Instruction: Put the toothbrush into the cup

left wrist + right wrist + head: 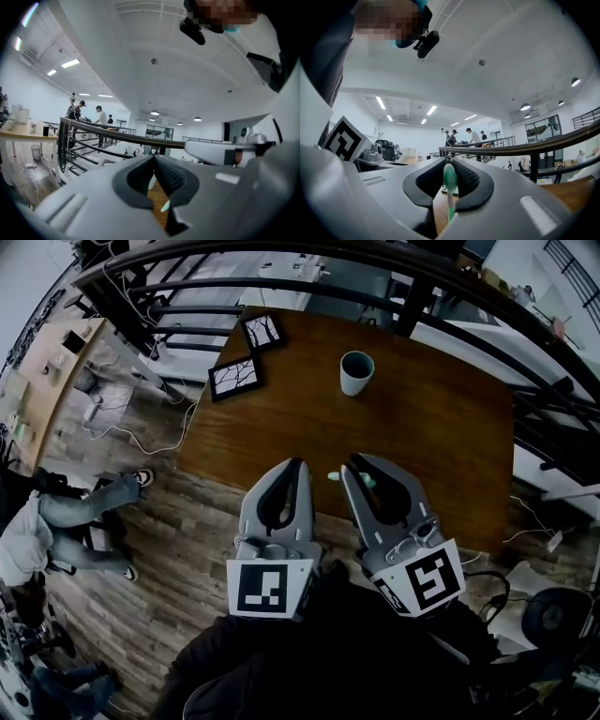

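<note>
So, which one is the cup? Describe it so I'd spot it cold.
Find the brown wooden table in the head view. Toward its far edge, right of two flat black-framed panels, stands the cup. It is the only upright round thing there, pale outside and dark teal inside.

A brown wooden worktop stands on a grey plank floor beside a dark metal railing; ceiling lights glow above white walls.
</note>
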The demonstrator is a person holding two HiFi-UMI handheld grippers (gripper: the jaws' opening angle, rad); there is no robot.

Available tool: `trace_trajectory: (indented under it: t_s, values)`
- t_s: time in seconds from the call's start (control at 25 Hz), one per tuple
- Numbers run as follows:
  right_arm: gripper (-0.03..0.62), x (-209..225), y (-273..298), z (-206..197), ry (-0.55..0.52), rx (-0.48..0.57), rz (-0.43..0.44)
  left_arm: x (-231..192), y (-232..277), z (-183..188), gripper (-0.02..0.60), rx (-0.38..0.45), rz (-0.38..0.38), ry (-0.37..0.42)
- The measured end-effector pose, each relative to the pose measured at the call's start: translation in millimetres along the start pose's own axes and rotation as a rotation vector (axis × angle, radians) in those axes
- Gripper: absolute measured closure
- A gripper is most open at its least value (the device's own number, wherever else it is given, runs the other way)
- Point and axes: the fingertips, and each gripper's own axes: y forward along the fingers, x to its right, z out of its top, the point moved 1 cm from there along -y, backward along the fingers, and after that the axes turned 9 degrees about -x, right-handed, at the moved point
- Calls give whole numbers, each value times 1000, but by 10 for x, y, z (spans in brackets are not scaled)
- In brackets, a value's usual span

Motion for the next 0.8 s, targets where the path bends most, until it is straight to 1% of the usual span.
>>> trace_trajectory:
  t_s: [0.28, 0.56, 0.8]
  values:
    - [549, 330, 465, 174, 2, -14, -121, -221, 589, 269, 574, -15, -127, 3]
    - [549, 525, 732, 361, -19, -1, -283, -332, 982, 504, 574, -5, -286, 35]
    - [549, 643, 818, 452, -25, 20, -371, -289, 1177, 619, 574, 4, -382, 63]
